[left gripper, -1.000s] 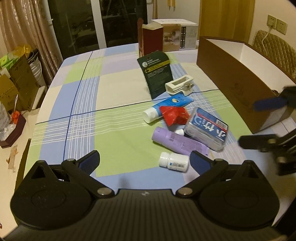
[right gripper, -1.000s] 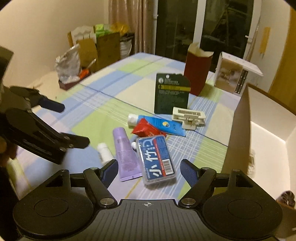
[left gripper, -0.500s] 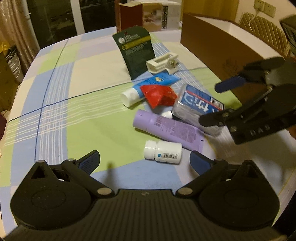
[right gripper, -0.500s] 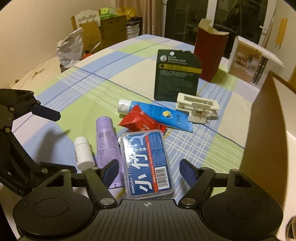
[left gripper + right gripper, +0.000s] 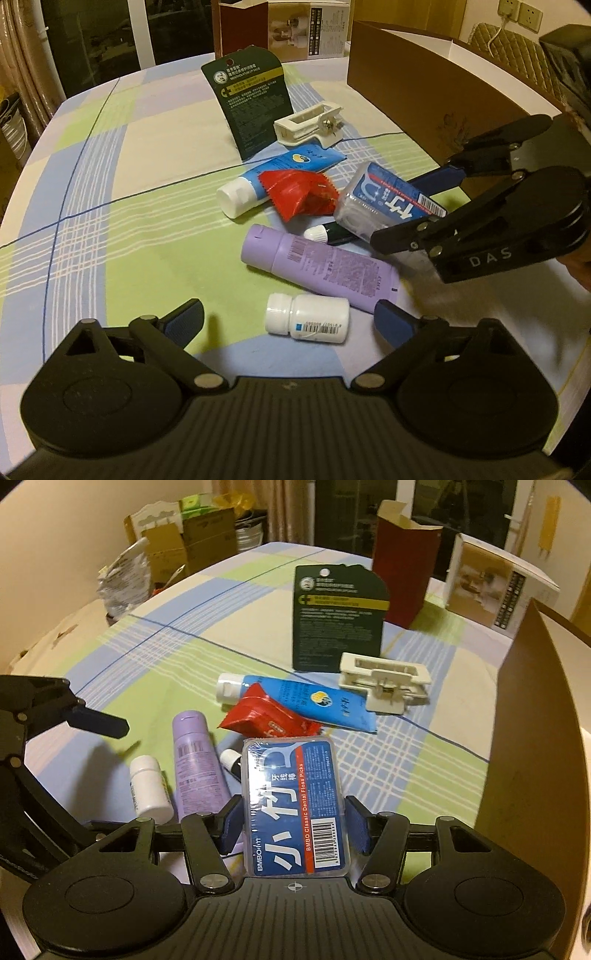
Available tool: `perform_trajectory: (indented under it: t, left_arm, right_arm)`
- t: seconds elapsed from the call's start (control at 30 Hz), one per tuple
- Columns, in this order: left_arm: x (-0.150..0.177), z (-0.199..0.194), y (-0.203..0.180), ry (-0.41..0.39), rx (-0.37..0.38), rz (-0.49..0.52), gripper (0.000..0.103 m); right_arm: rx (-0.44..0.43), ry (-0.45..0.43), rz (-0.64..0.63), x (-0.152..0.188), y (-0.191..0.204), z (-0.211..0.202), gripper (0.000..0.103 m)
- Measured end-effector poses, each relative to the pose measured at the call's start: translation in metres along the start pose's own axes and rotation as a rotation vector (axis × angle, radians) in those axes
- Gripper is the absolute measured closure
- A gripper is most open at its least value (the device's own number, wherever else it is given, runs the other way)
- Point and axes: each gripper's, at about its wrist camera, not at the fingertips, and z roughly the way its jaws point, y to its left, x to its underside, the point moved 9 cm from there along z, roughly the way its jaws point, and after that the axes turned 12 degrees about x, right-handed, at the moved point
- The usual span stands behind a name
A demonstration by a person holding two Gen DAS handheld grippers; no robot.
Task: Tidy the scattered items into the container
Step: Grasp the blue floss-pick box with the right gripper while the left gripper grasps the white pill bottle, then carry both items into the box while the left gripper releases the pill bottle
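Note:
A heap of toiletries lies on the checked tablecloth [image 5: 122, 229]. My left gripper [image 5: 288, 319] hangs low over a white pill bottle [image 5: 306, 317] that lies between its closing jaws, the pads clear of it. My right gripper [image 5: 293, 825] is closing on the blue floss pick box [image 5: 293, 805], both pads against its long sides. That box [image 5: 384, 206] also shows in the left wrist view. A purple tube [image 5: 321, 266], a blue tube [image 5: 280, 177], a red packet [image 5: 299, 192] and a small dark tube [image 5: 325, 234] lie close by. The brown cardboard container [image 5: 524, 716] stands at the right.
A white clip holder [image 5: 308, 123] and a dark green card [image 5: 255, 99] sit behind the heap. A dark red carton [image 5: 402, 572] and a white printed carton [image 5: 495, 587] stand at the table's far end. Bags and cardboard boxes [image 5: 177, 550] crowd the floor beyond the left edge.
Both grippers have sunk toward the heap. The right gripper's jaws have narrowed from wide apart onto the floss pick box. The left gripper now frames the white bottle.

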Motion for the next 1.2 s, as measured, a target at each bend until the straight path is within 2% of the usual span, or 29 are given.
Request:
perform_trajectory:
  t: [0.13, 0.23, 0.3, 0.33, 0.63, 0.8, 0.97, 1.2]
  left_arm:
    - [0.001, 0.003, -0.002, 0.011, 0.009, 0.011, 0.022]
    - [0.003, 0.006, -0.003, 0.026, 0.016, 0.022, 0.037]
    - [0.005, 0.007, -0.004, 0.038, 0.016, 0.031, 0.057]
    - [0.005, 0.007, -0.004, 0.038, 0.017, 0.036, 0.062]
    - [0.007, -0.001, -0.014, 0.042, 0.035, 0.048, 0.062]
    - [0.004, -0.014, -0.025, 0.03, 0.02, 0.091, 0.062]
    - [-0.007, -0.031, -0.044, -0.004, 0.014, 0.143, 0.062]
    - [-0.026, -0.052, -0.076, -0.062, 0.035, 0.167, 0.062]
  right_arm:
    - [0.009, -0.005, 0.025, -0.001, -0.003, -0.004, 0.043]
    - [0.009, -0.014, 0.028, -0.005, -0.002, -0.007, 0.043]
    - [0.012, -0.019, 0.03, -0.007, -0.001, -0.01, 0.043]
    - [0.014, -0.021, 0.031, -0.007, -0.001, -0.011, 0.043]
    - [0.039, -0.041, 0.046, -0.013, -0.002, -0.031, 0.043]
    - [0.06, -0.074, 0.051, -0.02, -0.007, -0.055, 0.043]
    - [0.096, -0.116, 0.063, -0.026, -0.019, -0.086, 0.043]
    - [0.158, -0.164, 0.144, -0.031, -0.054, -0.129, 0.043]
